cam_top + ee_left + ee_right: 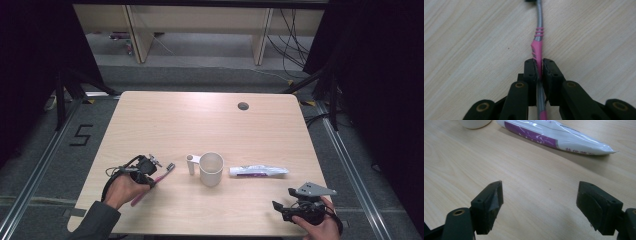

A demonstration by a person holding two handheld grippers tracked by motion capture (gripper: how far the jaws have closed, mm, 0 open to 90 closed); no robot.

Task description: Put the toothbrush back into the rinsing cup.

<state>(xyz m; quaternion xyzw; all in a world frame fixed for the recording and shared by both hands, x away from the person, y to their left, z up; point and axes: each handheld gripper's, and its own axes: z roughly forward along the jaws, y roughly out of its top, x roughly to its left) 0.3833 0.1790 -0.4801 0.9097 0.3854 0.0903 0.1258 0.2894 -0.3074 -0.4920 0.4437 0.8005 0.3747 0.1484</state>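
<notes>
High view: a wooden table [165,120] is seen from above, with a pink toothbrush [152,184] lying at its near left, a white cup [211,169] at the middle, and a toothpaste tube [258,171] just to the right of the cup. The left gripper [151,176] is held over the toothbrush handle, the brush head pointing toward the cup; whether the jaws press the handle cannot be read at this scale. The right gripper [280,206] is held at the near right edge, well apart from the tube, its grey plate on top. Left gripper view: what the high view leaves unclear is settled here; the left gripper [538,68] is clenched on the toothbrush [537,48], both pads pressed against the pink part of the handle, the grey neck running on ahead over the table [474,42]. The brush head is cut off at the upper edge. Right gripper view: the right gripper [540,195] is seen released, its jaws standing wide apart over bare table [531,177] with nothing between them. The tube [554,136], white with a purple band, lies ahead across the view, and the base of the cup [475,123] is seen at the upper left.
</notes>
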